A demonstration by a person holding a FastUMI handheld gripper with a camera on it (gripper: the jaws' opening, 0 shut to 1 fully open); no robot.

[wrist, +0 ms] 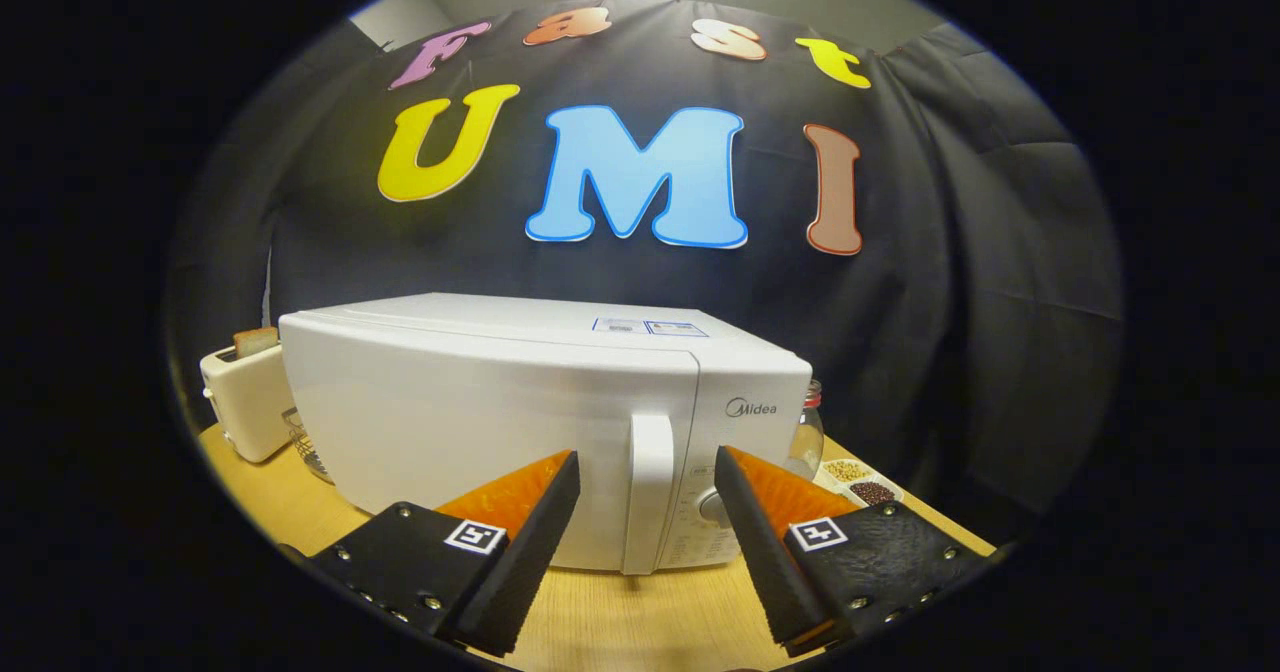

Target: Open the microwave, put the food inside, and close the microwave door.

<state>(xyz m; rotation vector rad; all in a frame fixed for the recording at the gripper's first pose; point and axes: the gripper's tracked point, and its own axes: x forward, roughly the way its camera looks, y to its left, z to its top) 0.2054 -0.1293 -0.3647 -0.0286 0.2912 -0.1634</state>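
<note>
A white microwave point(500, 402) stands on the wooden table point(620, 612), its door shut. The door's upright white handle point(648, 492) sits just left of the control panel with a round knob point(712, 507). My gripper point(648, 474) is open, and nothing is held between its fingers. The handle lies just beyond the fingertips, lined up with the gap between them. I cannot tell whether the fingers touch the microwave.
A white toaster point(245, 397) with a slice of bread in it stands left of the microwave, with a wire basket point(305, 447) beside it. Right of the microwave are a glass jar point(808, 437) and small dishes of grains point(860, 482). The black cloth wall hangs close behind.
</note>
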